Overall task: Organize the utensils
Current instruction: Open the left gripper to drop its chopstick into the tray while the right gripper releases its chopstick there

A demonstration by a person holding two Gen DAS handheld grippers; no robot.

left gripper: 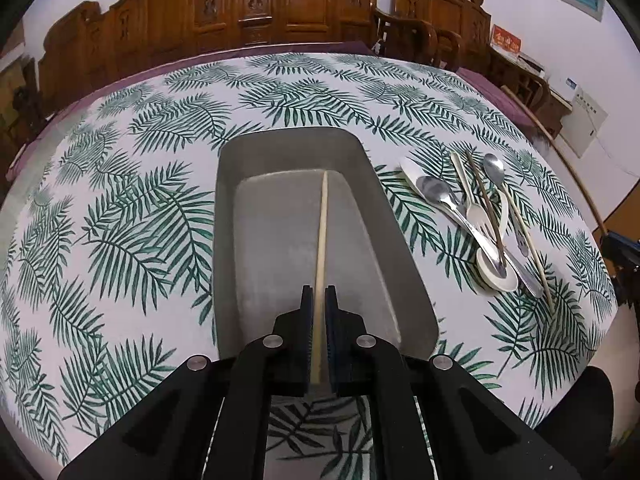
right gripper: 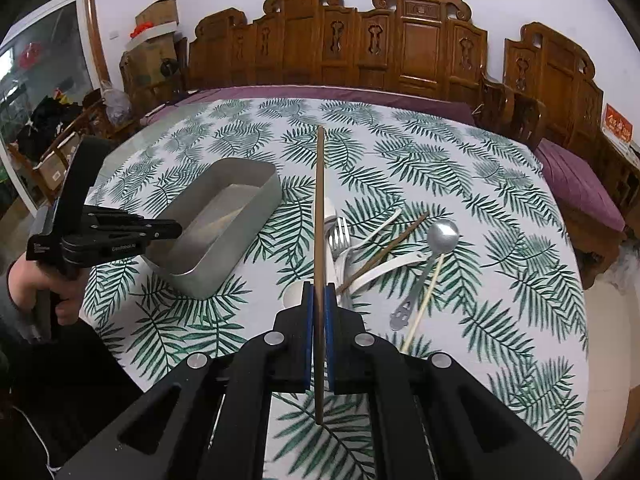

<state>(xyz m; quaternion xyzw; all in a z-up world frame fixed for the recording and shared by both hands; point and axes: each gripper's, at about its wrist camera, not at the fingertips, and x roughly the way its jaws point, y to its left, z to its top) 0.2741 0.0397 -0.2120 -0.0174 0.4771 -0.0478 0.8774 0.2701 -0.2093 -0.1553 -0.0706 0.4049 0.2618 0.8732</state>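
Left black two-finger gripper [left gripper: 319, 300]: pads clamped on a pale wooden chopstick [left gripper: 322, 240], held over the grey oblong metal tray [left gripper: 400, 248]. Right black two-finger gripper [right gripper: 319, 300]: blue pads clamped on a dark brown chopstick [right gripper: 319, 208], above the pile of loose utensils [right gripper: 360, 248] on the palm-leaf print tablecloth [right gripper: 480, 184], beside the tray. Lettering on the left gripper's body: too small to read.
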